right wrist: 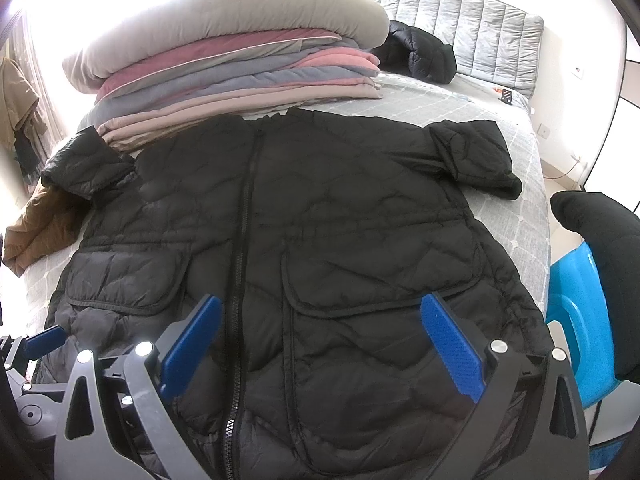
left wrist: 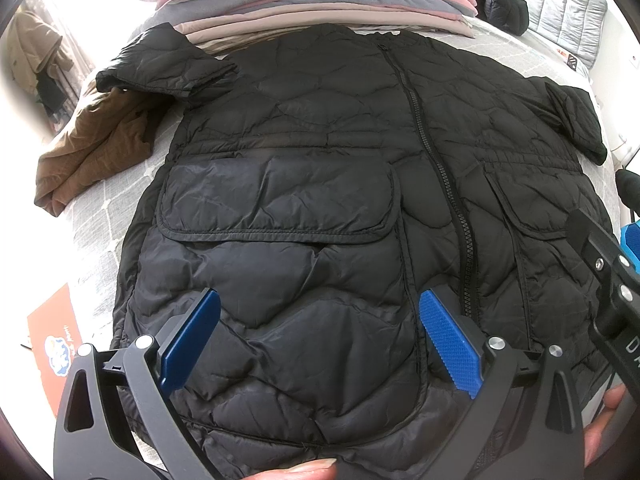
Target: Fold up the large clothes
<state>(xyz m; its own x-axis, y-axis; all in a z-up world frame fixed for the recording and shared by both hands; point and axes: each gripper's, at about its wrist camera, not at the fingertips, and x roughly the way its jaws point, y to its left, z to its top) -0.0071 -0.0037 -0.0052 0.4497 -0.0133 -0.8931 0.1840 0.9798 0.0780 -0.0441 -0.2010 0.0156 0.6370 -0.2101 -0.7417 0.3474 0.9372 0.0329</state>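
Note:
A black quilted jacket (left wrist: pixel 320 152) lies spread flat and front up on the bed, zipped, with two flap pockets and both sleeves folded short at the shoulders. My left gripper (left wrist: pixel 320 304) hovers open over the hem, left of the zipper (left wrist: pixel 444 176). In the right wrist view the same jacket (right wrist: pixel 340 208) fills the middle, and my right gripper (right wrist: pixel 320 308) stands open above the hem, spanning the zipper and the right pocket (right wrist: pixel 384 276). Neither gripper holds any cloth. The right gripper's body (left wrist: pixel 608 280) shows at the right edge of the left view.
A stack of folded blankets (right wrist: pixel 224 60) sits behind the collar. A brown garment (left wrist: pixel 92 140) lies bunched beside the left sleeve. Another black puffy garment (right wrist: pixel 420 54) rests near the grey headboard (right wrist: pixel 460 12). A blue plastic stool (right wrist: pixel 576 320) stands right of the bed. An orange box (left wrist: pixel 52 344) lies at left.

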